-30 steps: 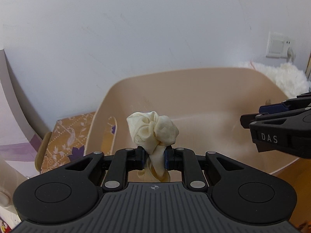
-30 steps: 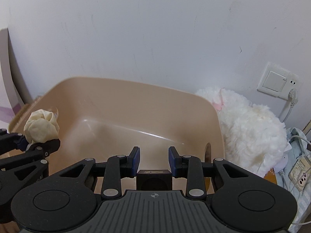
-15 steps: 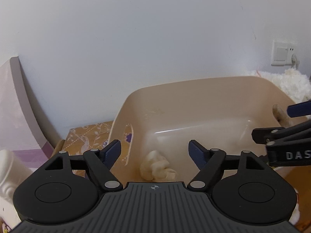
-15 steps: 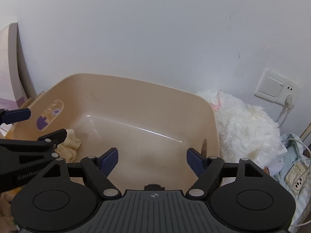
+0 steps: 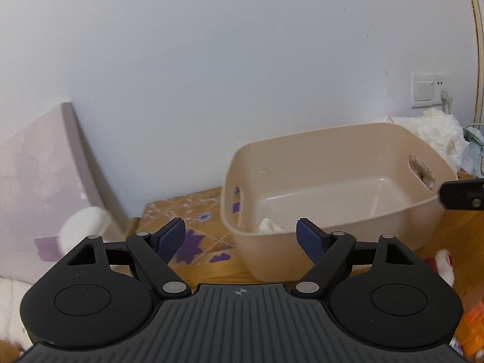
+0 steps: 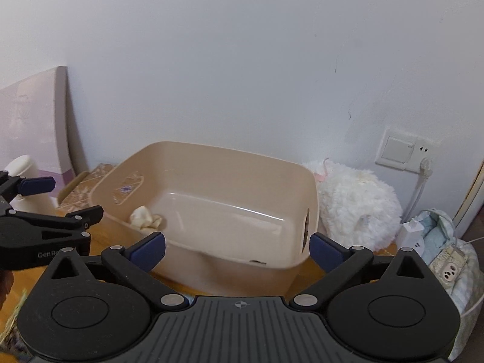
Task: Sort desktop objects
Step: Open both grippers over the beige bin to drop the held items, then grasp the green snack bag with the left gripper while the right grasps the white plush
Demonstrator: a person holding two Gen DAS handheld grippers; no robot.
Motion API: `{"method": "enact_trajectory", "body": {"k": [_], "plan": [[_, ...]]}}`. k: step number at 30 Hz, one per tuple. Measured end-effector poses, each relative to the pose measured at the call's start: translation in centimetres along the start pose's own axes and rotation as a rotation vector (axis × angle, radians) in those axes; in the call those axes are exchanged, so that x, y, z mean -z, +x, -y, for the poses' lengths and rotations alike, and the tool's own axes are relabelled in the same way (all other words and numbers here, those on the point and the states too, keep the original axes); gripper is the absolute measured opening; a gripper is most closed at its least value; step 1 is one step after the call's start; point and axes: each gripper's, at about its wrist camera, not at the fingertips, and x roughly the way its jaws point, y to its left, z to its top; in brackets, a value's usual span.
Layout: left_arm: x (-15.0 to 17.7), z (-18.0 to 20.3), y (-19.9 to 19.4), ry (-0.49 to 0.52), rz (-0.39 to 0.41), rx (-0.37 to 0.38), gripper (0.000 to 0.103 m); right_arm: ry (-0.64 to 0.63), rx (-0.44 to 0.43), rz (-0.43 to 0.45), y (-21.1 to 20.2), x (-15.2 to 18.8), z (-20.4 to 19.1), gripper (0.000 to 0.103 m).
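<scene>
A beige plastic tub stands on the wooden desk against the wall. A knotted cream cloth bundle lies in the tub's left near corner. A small dark thing peeks over the tub's near rim; I cannot tell what it is. My left gripper hangs in front of the tub, jaws opening, nothing between them. My right gripper is also back from the tub, its jaws opening wide and empty. Its finger shows at the left wrist view's right edge.
A white plush toy lies right of the tub under a wall socket. A patterned box, a leaning lilac board and a white bottle stand to the left. A light blue bag sits far right.
The left gripper let go of the cream bundle, which now lies in the tub. The right gripper released a small black block. Both opened and drew back and up from the tub.
</scene>
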Motion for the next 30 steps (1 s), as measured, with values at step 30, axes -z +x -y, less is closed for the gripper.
{"method": "enact_trajectory", "body": {"k": [30], "plan": [[12.0, -4.0, -9.8, 0.018, -0.179, 0.100, 0.084, -0.162, -0.097, 0.022, -11.9, 16.3, -2.5, 0.103]]}}
